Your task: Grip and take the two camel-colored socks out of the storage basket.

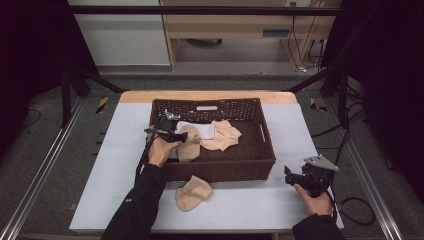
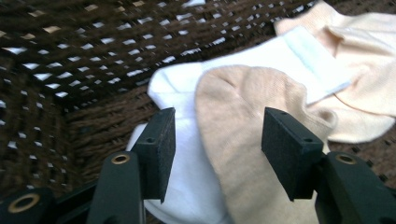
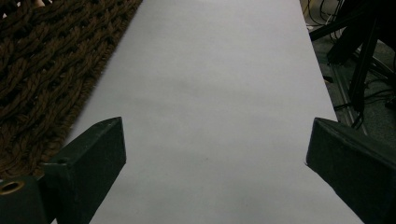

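Black pads of my left tool point(image 2: 217, 154) stand apart inside the basket point(image 1: 215, 167), with the tan sock point(image 2: 247, 154) lying between them and neither pad pressing on it. I hold the tool low and nearly level so the jaws straddle the sock's heel end, which I judge is the way to pinch the top layer without dragging what lies under it. That sock rests over a white sock point(image 2: 187, 140), and a paler sock point(image 2: 359, 70) lies beyond them toward the basket's middle. In the high view my left tool point(image 1: 176, 136) sits at the basket's near left corner, so the woven wall is close on one side and I have little room to swing that way; the open side is up and over the near rim.

My right tool point(image 1: 296, 177) rests wide open and holds nothing, low over the bare worktop point(image 3: 210, 93) just right of the basket. It waits there, I think, to keep out of the left arm's path. Another tan sock point(image 1: 193, 193) lies on the worktop in front of the basket, with free sheet around it for setting down more.
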